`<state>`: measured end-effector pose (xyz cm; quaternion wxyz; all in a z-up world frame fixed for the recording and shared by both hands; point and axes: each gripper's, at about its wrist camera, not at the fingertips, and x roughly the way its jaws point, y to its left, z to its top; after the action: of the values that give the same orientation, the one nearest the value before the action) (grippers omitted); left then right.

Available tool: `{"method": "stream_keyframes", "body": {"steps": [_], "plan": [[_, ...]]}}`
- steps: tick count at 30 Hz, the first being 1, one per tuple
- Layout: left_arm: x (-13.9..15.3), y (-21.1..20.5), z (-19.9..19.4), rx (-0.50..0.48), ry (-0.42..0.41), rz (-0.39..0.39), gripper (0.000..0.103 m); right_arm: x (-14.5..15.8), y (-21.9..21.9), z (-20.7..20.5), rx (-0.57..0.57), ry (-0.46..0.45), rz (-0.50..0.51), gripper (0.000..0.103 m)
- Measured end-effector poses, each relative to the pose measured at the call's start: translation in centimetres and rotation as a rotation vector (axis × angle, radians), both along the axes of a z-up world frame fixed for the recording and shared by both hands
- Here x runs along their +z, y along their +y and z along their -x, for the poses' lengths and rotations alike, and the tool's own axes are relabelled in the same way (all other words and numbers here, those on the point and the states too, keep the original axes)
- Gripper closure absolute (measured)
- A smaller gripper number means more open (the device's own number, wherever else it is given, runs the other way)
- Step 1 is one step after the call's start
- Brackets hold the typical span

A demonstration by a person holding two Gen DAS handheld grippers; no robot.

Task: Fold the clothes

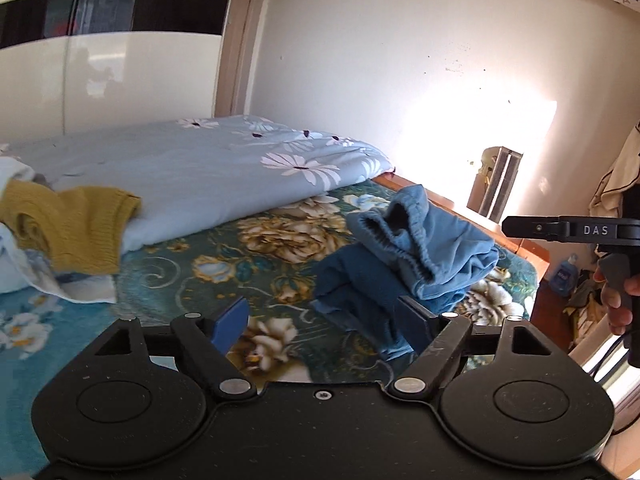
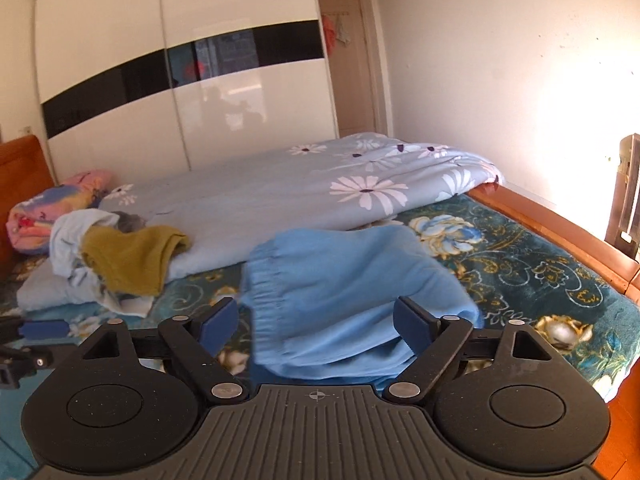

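Both your grippers are spread wide w/ nothing pinched. The left gripper (image 1: pixel 322 322) has its jaws apart over the floral bedspread (image 1: pixel 280 240); the right gripper (image 2: pixel 316 322) likewise, pads clear of cloth.

The blue pants (image 2: pixel 340 292) lie in a loose heap on the bed. In the right wrist view they sit dead ahead at 12 o'clock, just beyond and partly between the jaws, elastic waistband (image 2: pixel 260 284) toward 10–11 o'clock. In the left wrist view the same heap (image 1: pixel 408 256) sits at 1 o'clock, waistband opening facing you, darker fold underneath. So your right hand looks nearer to me; the left needs to swing rightward. Long axis is hard to call: garment's bunched, legs tucked under, hems hidden.

The mustard knit (image 1: pixel 72 232) and pale clothes pile are off at 9–10 o'clock, against the daisy duvet (image 1: pixel 208 168), well apart from the pants. In the left wrist view only the tip of your right gripper and part of your hand (image 1: pixel 620 296) show at 3 o'clock, cut off by the frame. Pants' near edge is hidden behind the right gripper's body.
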<state>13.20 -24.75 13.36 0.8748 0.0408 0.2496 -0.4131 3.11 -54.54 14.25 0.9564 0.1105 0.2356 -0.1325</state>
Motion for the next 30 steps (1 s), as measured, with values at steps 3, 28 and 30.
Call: {"method": "stream_keyframes", "body": {"steps": [3,28,30], "plan": [[0.6,4.6,1.5,0.067,-0.035,-0.008,0.009,0.7,4.5,0.5,0.067,-0.027,-0.013,0.0],[-8.3,31.3,9.7,0.652,0.049,-0.019,0.002,-8.3,36.1,-0.8,0.363,0.002,-0.221,0.0],[-8.9,32.2,10.0,0.685,0.052,-0.039,0.002,-10.1,37.8,-0.7,0.357,0.017,-0.217,0.0]]}}
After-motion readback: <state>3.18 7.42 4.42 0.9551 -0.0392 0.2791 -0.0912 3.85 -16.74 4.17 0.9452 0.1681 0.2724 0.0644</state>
